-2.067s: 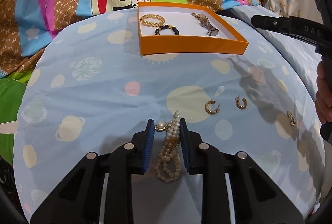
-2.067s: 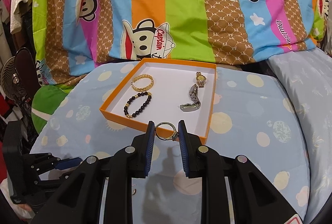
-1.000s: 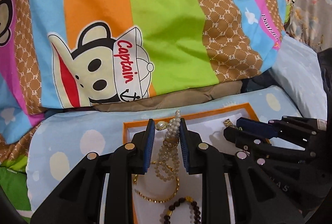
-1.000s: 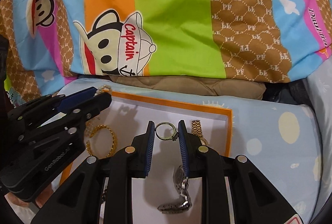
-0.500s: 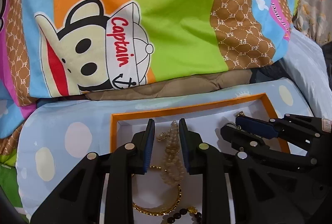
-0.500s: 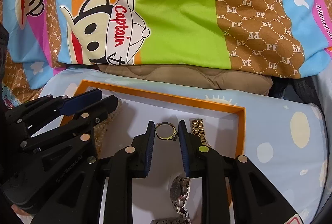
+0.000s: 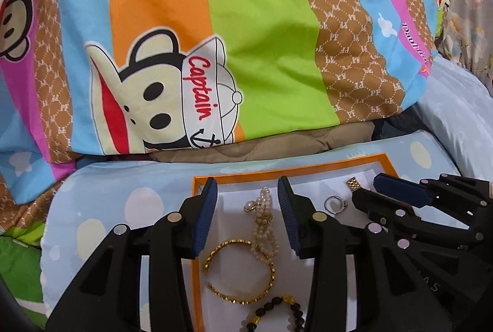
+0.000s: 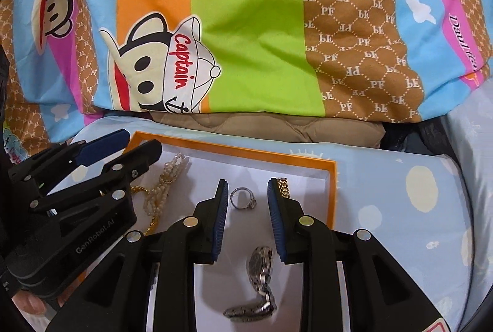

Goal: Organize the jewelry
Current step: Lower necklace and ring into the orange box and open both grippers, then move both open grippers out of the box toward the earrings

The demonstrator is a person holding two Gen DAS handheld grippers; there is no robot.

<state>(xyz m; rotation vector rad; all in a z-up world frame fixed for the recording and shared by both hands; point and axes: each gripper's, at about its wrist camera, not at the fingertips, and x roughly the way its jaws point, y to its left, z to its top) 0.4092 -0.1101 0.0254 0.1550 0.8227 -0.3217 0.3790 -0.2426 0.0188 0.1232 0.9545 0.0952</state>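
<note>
Both grippers hover over an orange tray (image 7: pixel 277 171) with a white floor. My left gripper (image 7: pixel 246 202) is open; a pearl bracelet (image 7: pixel 265 224) lies loose on the tray between its fingers, above a gold bangle (image 7: pixel 240 270) and a dark bead bracelet (image 7: pixel 277 310). My right gripper (image 8: pixel 246 199) is open; a silver ring (image 8: pixel 243 198) lies on the tray (image 8: pixel 240 151) between its fingers. A silver watch (image 8: pixel 260 279) and a gold watch strap (image 8: pixel 284 187) lie near it. The ring (image 7: pixel 335 204) shows in the left view too.
The tray rests on a pale blue spotted sheet (image 8: pixel 400 193). A bright striped cartoon-monkey quilt (image 7: pixel 246 39) rises right behind it. The two grippers are close side by side; the left one (image 8: pixel 92 178) fills the right view's left side.
Both grippers have opened. The pearl bracelet dropped from the left one onto the tray, and the ring dropped from the right one onto the tray.
</note>
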